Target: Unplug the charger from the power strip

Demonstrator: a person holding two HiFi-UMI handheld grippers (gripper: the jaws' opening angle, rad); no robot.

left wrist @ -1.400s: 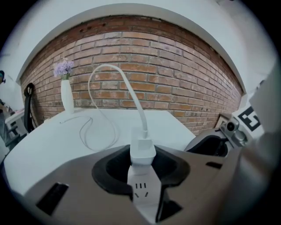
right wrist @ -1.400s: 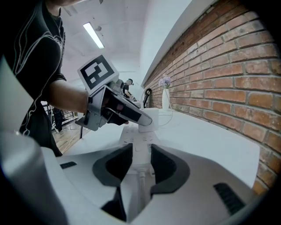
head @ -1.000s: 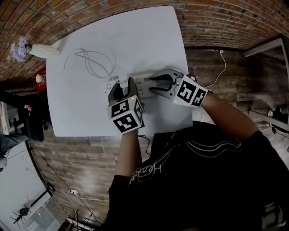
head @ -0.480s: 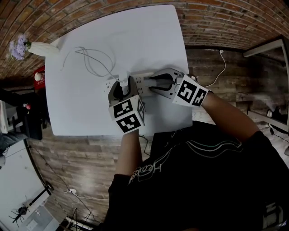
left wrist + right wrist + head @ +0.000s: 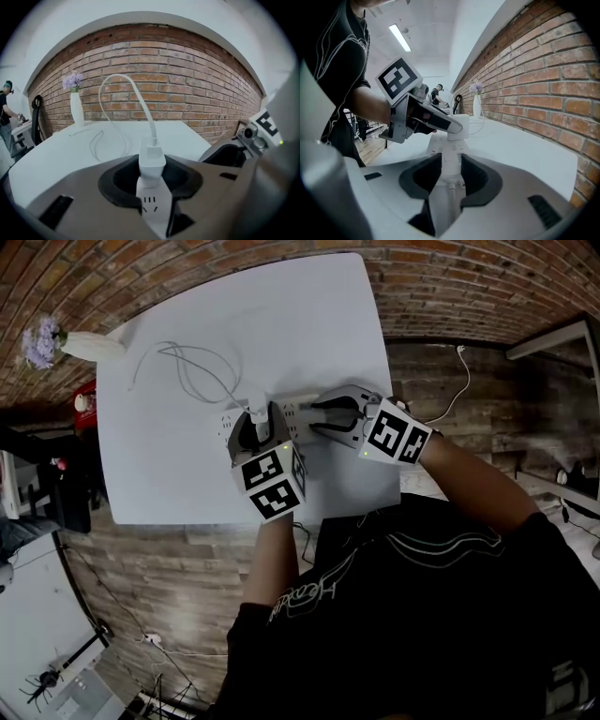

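L tool [image 5: 152, 177]: part-open, clamped on charger [image 5: 152, 159] | R tool [image 5: 448, 174]: clamped on pwr strip [image 5: 446, 146]

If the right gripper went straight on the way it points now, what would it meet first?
Most likely the white charger, plugged into the power strip that the right gripper clamps; the left gripper is closed on it.

The power strip [image 5: 298, 409] lies near the table's [image 5: 281, 306] front edge, with the charger [image 5: 152, 161] on its left part. The cable [image 5: 192, 371] loops behind, toward a vase [image 5: 89, 345] at the far-left corner.
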